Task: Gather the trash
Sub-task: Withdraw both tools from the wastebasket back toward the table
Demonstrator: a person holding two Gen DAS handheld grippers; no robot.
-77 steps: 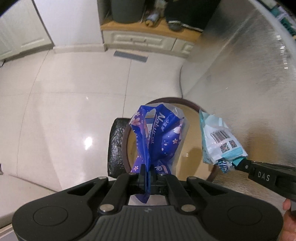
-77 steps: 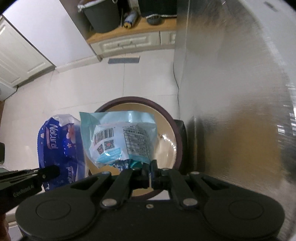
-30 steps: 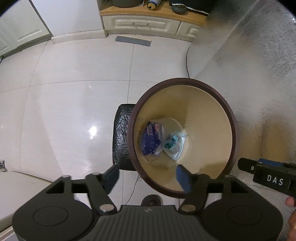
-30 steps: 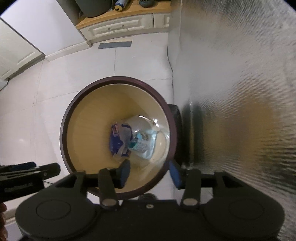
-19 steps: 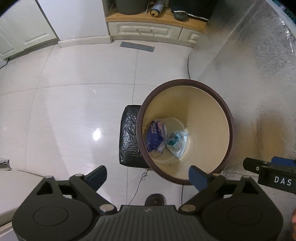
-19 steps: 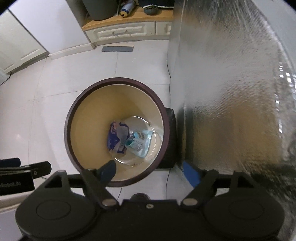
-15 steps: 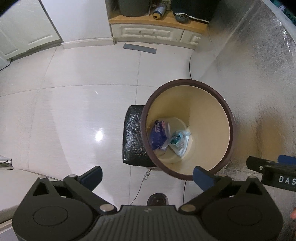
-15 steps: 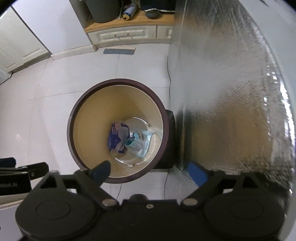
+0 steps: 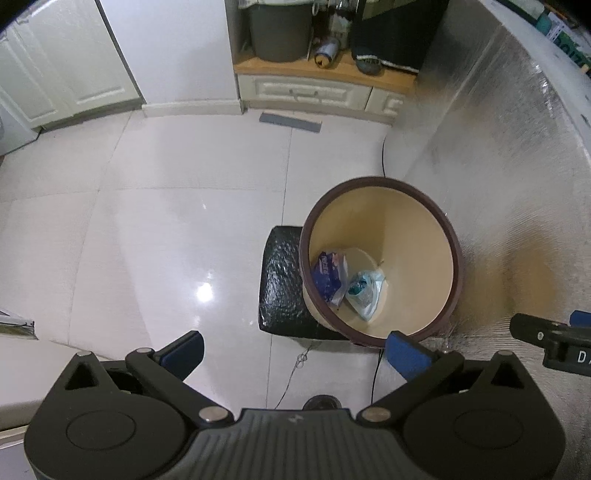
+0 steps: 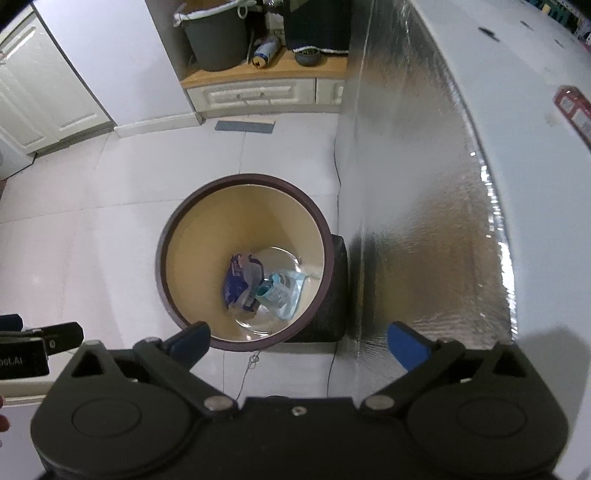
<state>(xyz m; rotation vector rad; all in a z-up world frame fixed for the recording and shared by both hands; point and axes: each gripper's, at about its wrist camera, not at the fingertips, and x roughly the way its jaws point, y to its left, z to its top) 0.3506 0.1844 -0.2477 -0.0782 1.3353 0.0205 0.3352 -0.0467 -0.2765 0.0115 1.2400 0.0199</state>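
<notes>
A round bin with a dark brown rim (image 9: 380, 181) and beige inside stands on the floor. At its bottom lie a blue flowered wrapper (image 9: 327, 275) and a pale teal packet (image 9: 364, 291), side by side. My left gripper (image 9: 295, 350) hangs open above the bin's near left edge, holding nothing. In the right wrist view the same bin (image 10: 243, 177), blue wrapper (image 10: 236, 280) and teal packet (image 10: 284, 288) sit below my right gripper (image 10: 299, 341). Its jaws are opening, with nothing between them.
A black textured block (image 9: 280, 284) sits against the bin. A tall silver foil-clad surface (image 9: 498, 166) rises right beside the bin, under a white top (image 10: 535, 147). A thin cord (image 9: 295, 369) lies on the white tiles. A grey bucket (image 9: 280, 29) stands on a far cabinet.
Both grippers let go of their packets, which now lie in the bin. Since then both jaws have spread wide and both grippers have risen, so the bin looks smaller.
</notes>
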